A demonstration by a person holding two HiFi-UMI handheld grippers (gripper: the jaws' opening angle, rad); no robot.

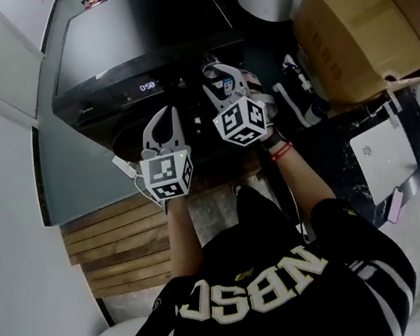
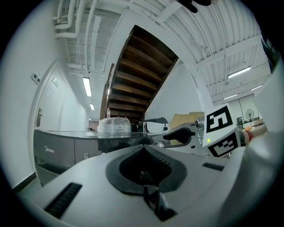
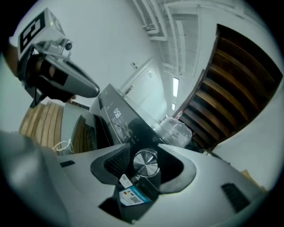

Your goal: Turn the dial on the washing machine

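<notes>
In the head view, the dark washing machine (image 1: 134, 41) fills the 12 o'clock area, its lit display (image 1: 147, 87) on the front panel. The right gripper (image 1: 220, 71) is pushed up to that panel just at 3 o'clock of the display. The left gripper (image 1: 165, 115) hangs short of the machine, toward 7 o'clock of the right one. Cardboard boxes (image 1: 357, 21) lie at 2 o'clock, a white laptop (image 1: 382, 156) at 3 o'clock and wooden planks (image 1: 119, 241) at 8 o'clock.

In the left gripper view, the left gripper (image 2: 143, 147) has its jaws together at the tips with nothing between them. The washing machine (image 2: 62, 148) stands at 9 o'clock, the right gripper (image 2: 217, 133) at 3 o'clock, and a wooden staircase (image 2: 137, 75) rises at 12 o'clock.

In the right gripper view, the right gripper (image 3: 143, 145) has its jaws clamped round the silver dial (image 3: 146, 163), which sits dead centre between the ribbed pads on the machine's dark panel. A printed sticker (image 3: 132, 197) lies just at 6 o'clock of the dial. The display (image 3: 115, 113) glows at 10 o'clock of it, and the left gripper (image 3: 53, 75) shows far out at 10 o'clock. A white cable (image 3: 62, 145) lies at 9 o'clock.
</notes>
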